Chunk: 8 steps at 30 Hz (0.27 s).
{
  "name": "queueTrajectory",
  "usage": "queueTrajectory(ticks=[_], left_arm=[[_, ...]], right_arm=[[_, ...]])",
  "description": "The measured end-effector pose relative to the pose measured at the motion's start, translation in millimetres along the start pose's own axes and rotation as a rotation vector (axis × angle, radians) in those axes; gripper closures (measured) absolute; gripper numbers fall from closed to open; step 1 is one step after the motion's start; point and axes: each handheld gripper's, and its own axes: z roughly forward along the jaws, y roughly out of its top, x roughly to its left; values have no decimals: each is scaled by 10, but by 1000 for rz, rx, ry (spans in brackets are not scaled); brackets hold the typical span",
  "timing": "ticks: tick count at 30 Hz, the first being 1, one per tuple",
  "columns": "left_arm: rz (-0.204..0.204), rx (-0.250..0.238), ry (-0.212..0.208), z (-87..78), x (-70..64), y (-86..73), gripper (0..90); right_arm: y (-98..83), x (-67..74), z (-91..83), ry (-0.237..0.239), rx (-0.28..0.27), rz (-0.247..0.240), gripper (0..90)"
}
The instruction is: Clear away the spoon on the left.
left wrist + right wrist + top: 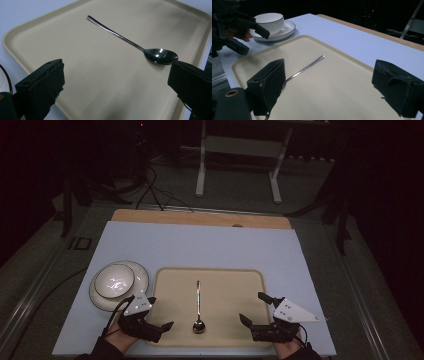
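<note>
I inspected the desk (200,245) from left to right, taking the tray (172,280) as my reference. Just off the tray's left edge stood the cup (114,280) on its saucer (142,280), untouched. At the tray's near left corner I held the left gripper (161,312), jaws spread wide and empty. The spoon (198,305) lay flat along the tray's middle, bowl toward me, handle pointing away; in the left gripper view its bowl sat just beside one jaw, though I could not tell contact. At the tray's near right corner the right gripper (252,308) was likewise wide open, holding nothing. My judgement: nothing was yet grasped, so the pickup and any placement remained to be done.
</note>
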Motion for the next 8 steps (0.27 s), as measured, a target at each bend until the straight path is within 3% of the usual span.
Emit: queueTrajectory(ticks=[8], left_arm=[[-18,-32,-9,2,11,1,16]], right_arm=[[-5,-6,9,3,4,9,119]])
